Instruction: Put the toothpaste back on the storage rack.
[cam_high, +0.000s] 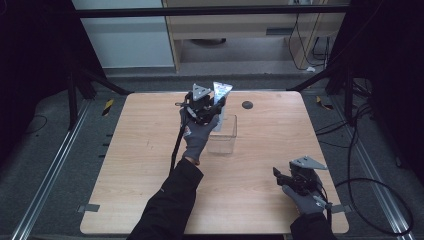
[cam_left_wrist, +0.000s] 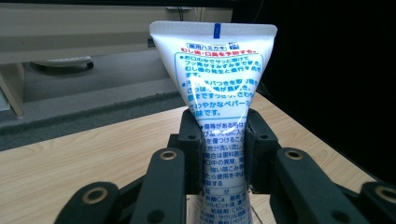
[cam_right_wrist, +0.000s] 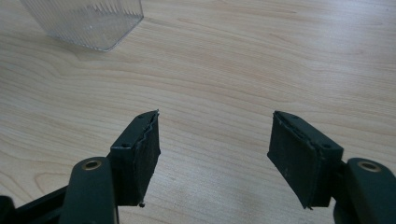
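- while the left gripper (cam_high: 204, 111) clamps the toothpaste tube (cam_high: 221, 95) in the high view, the tube stands upright with its flat crimped end on top, just behind the clear plastic container (cam_high: 223, 134); the left hand is far nearer to it than the right gripper (cam_high: 283, 178).
- in the left gripper view the jaws pinch the tube (cam_left_wrist: 219, 112) mid-body, long axis vertical; its cap end is cut off below.
- in the right gripper view the jaws gape wide and empty over the table (cam_right_wrist: 280, 60), the container (cam_right_wrist: 88, 21) cropped at the top edge.
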